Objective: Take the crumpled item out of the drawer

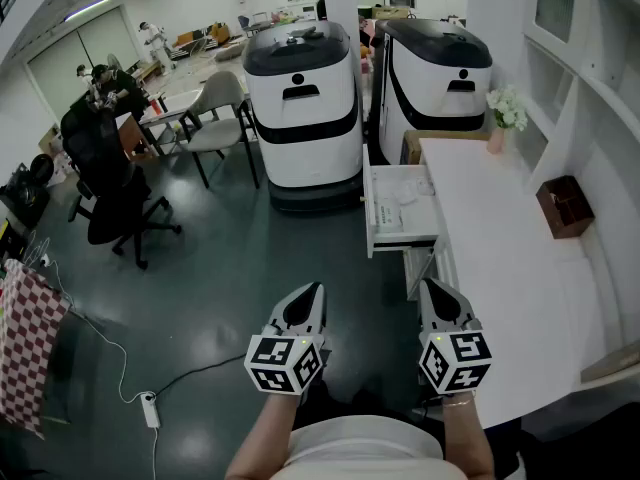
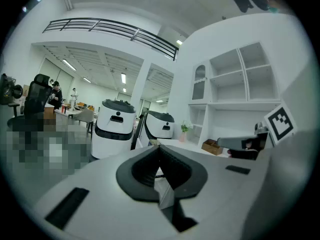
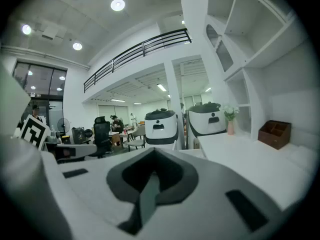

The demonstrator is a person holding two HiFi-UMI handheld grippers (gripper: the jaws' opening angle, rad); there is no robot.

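An open white drawer (image 1: pixel 371 218) juts left out of the white counter (image 1: pixel 505 253), ahead of me. Inside it, toward the back, lies a pale crumpled item (image 1: pixel 409 192); flat white sheets (image 1: pixel 389 217) lie nearer the front. My left gripper (image 1: pixel 309 294) and right gripper (image 1: pixel 431 289) hang low in the head view, well short of the drawer, both shut and holding nothing. The left gripper view shows the left gripper (image 2: pixel 160 149) with its jaws pressed together. The right gripper (image 3: pixel 152 154) looks the same in its own view.
Two large white-and-black machines (image 1: pixel 303 98) (image 1: pixel 441 73) stand behind the drawer. On the counter are a brown box (image 1: pixel 565 207) and a pink vase of flowers (image 1: pixel 505 114). Office chairs (image 1: pixel 118 203), a checkered cloth (image 1: pixel 25 333) and a power strip (image 1: pixel 151 409) occupy the left floor.
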